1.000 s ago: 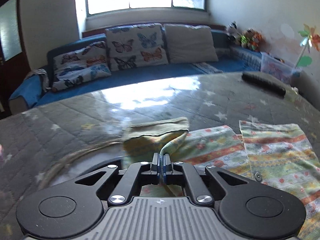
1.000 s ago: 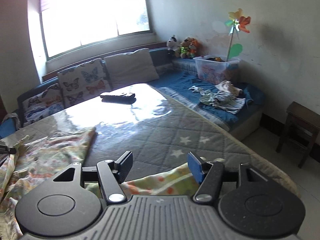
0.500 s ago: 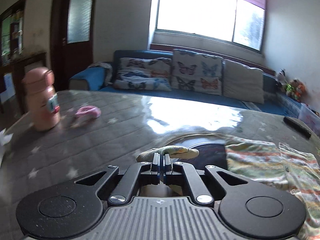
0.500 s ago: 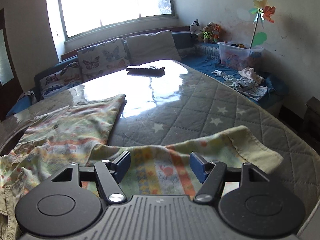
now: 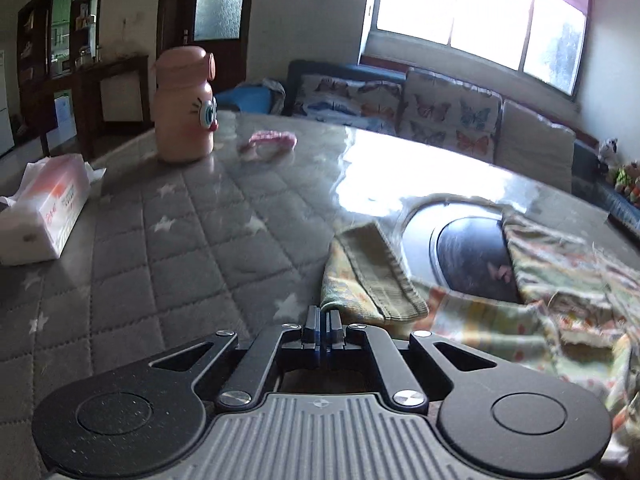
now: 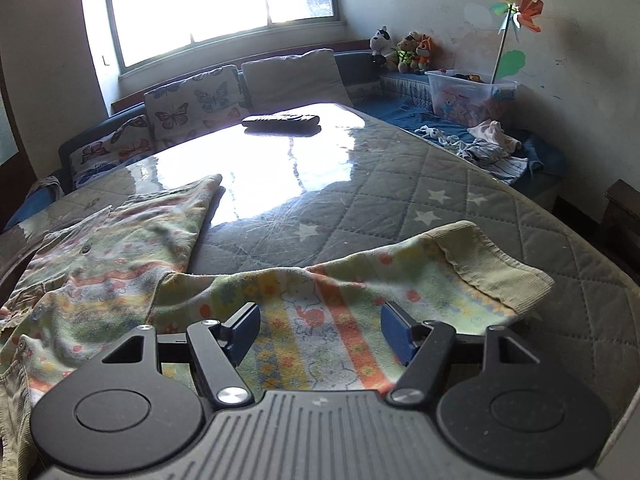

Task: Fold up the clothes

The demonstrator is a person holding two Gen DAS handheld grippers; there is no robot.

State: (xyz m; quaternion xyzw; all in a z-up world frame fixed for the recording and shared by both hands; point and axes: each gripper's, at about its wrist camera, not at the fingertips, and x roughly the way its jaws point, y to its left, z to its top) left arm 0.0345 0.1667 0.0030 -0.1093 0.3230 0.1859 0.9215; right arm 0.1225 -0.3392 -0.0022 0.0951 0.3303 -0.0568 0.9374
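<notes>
The left gripper (image 5: 322, 317) pinches the garment (image 5: 374, 276) by its ribbed cuff, which trails toward two o'clock across the table (image 5: 192, 240). The right gripper (image 6: 320, 330) hangs with fingers spread over the other sleeve (image 6: 420, 280); its cuff lies at two o'clock.

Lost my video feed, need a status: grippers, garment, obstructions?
Left gripper shut on garment cuff. Right gripper open over other sleeve, not gripping. Pink bottle, tissue pack sit apart, left side.
</notes>
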